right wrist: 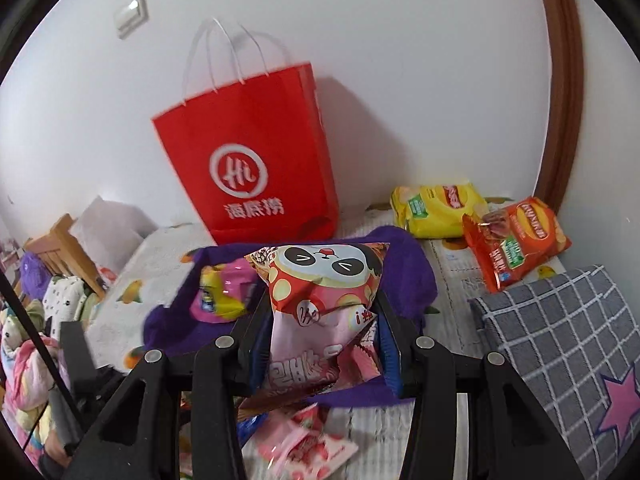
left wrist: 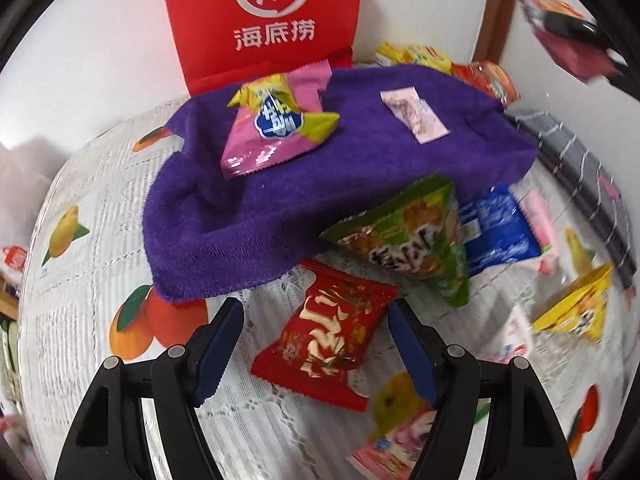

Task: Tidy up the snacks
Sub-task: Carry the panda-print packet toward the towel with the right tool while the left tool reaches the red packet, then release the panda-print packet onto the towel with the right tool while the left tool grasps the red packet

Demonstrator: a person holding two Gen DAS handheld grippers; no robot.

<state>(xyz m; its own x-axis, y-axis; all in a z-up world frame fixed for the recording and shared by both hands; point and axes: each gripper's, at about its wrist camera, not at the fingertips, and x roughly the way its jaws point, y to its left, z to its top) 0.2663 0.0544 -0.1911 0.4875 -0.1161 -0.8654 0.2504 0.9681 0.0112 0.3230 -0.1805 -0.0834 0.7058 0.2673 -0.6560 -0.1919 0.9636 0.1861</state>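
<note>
My left gripper (left wrist: pixel 316 328) is open over a red snack packet (left wrist: pixel 324 340) lying flat on the fruit-print tablecloth (left wrist: pixel 76 320); its pads stand apart from the packet on both sides. A purple towel (left wrist: pixel 280 200) behind it carries a pink-and-yellow packet (left wrist: pixel 276 124) and a small pale sachet (left wrist: pixel 414 114). A green packet (left wrist: pixel 416 244) and a blue packet (left wrist: pixel 496 232) lie to the right. My right gripper (right wrist: pixel 320 320) is shut on a pink panda-face snack bag (right wrist: pixel 320 300), held above the purple towel (right wrist: pixel 404 268). In the left wrist view that bag (left wrist: pixel 560 28) shows at the upper right.
A red paper bag (right wrist: pixel 256 160) with white handles stands against the wall behind the towel. Yellow (right wrist: pixel 436 208) and orange (right wrist: pixel 516 236) chip bags lie at the back right. A grey checked cloth (right wrist: pixel 560 344) covers the right side. A yellow packet (left wrist: pixel 580 308) lies right.
</note>
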